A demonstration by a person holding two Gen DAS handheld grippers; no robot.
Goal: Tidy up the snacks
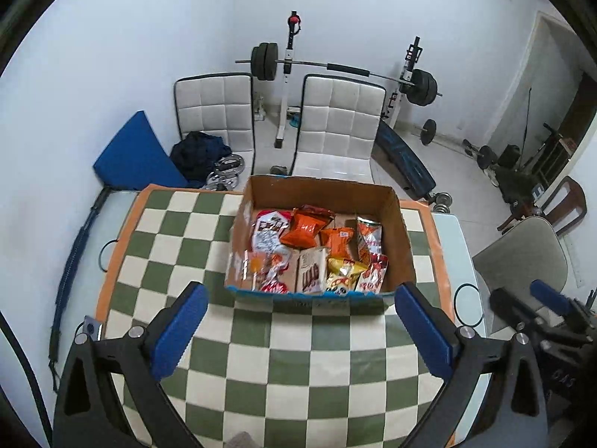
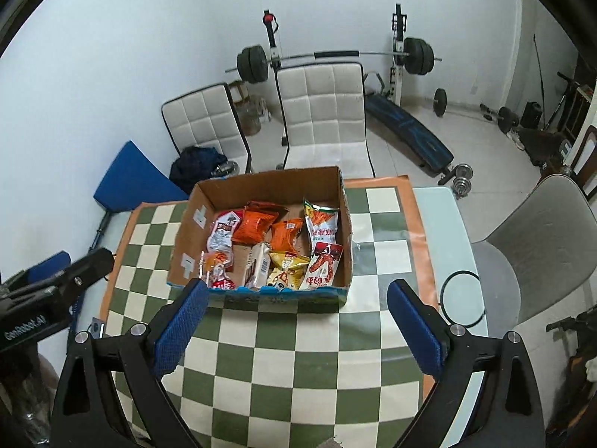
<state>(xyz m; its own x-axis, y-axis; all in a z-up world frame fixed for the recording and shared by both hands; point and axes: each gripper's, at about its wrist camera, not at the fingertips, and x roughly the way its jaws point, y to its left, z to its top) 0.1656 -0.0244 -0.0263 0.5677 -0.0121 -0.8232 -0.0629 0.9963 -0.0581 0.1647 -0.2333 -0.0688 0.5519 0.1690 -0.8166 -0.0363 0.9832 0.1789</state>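
Snacks [image 1: 317, 250] in the box [image 1: 401, 231], both grippers spread and empty.
Only the right view shows the left gripper [image 1: 298, 321] from outside; the right gripper [image 2: 294, 317] hovers near the box's near edge.

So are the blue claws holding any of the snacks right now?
No, nothing is held. The left gripper and right gripper are both open over the green-and-cream checkered mat. The snack packets all lie in the brown cardboard box.
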